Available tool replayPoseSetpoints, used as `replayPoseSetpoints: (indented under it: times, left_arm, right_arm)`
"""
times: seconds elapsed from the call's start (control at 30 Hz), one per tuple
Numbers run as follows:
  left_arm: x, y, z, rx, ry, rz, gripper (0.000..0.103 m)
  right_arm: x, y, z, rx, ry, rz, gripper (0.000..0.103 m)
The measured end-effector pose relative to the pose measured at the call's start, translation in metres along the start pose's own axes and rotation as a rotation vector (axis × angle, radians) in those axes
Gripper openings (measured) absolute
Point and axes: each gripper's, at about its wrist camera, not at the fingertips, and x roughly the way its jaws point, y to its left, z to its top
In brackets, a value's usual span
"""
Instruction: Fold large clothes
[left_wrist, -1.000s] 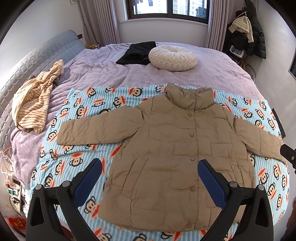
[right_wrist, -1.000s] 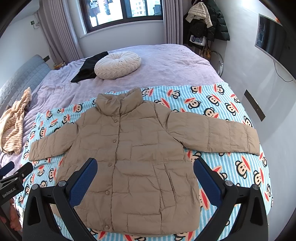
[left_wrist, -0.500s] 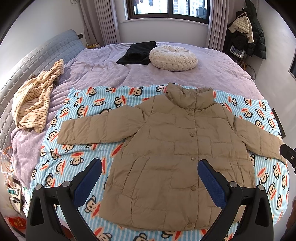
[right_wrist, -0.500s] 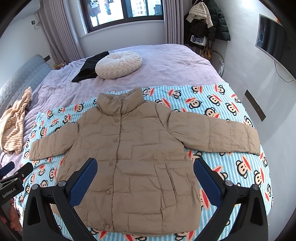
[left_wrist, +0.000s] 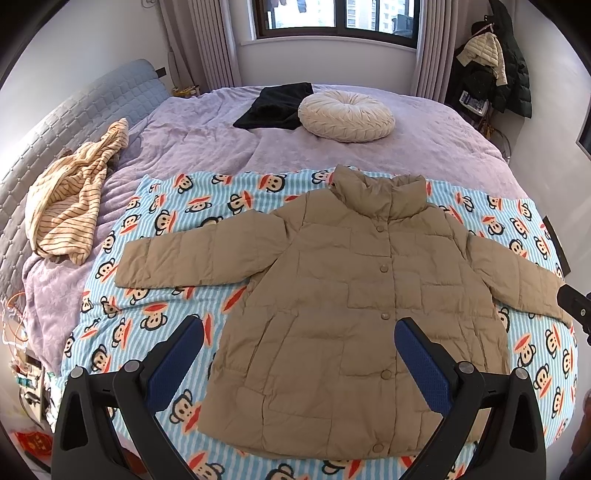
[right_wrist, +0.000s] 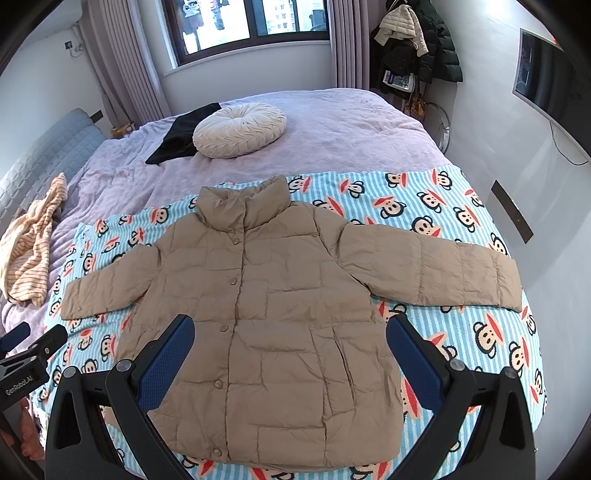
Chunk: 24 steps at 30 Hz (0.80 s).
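A tan puffer jacket lies flat, front up and buttoned, with both sleeves spread out, on a blue striped monkey-print blanket on the bed. It also shows in the right wrist view. My left gripper is open and empty, held above the jacket's lower hem. My right gripper is open and empty, also above the lower hem. Neither touches the jacket. The left gripper's body shows at the left edge of the right wrist view.
A striped yellow garment lies on the purple bedspread at the left. A round cream cushion and a black garment lie near the window. Coats hang at the back right. A wall-mounted TV is on the right.
Almost nothing has changed. Both views have shifted very slightly; the jacket lies as before and both grippers stay open.
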Motion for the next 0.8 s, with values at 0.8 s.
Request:
replayPoseSetpoints:
  times: [0.8]
  left_arm:
    - [-0.0037, 0.0031, -0.0050, -0.002, -0.002, 0.012, 0.103]
  right_arm:
    - [-0.0004, 0.0021, -0.0007, 0.002, 0.001, 0.005, 0.103]
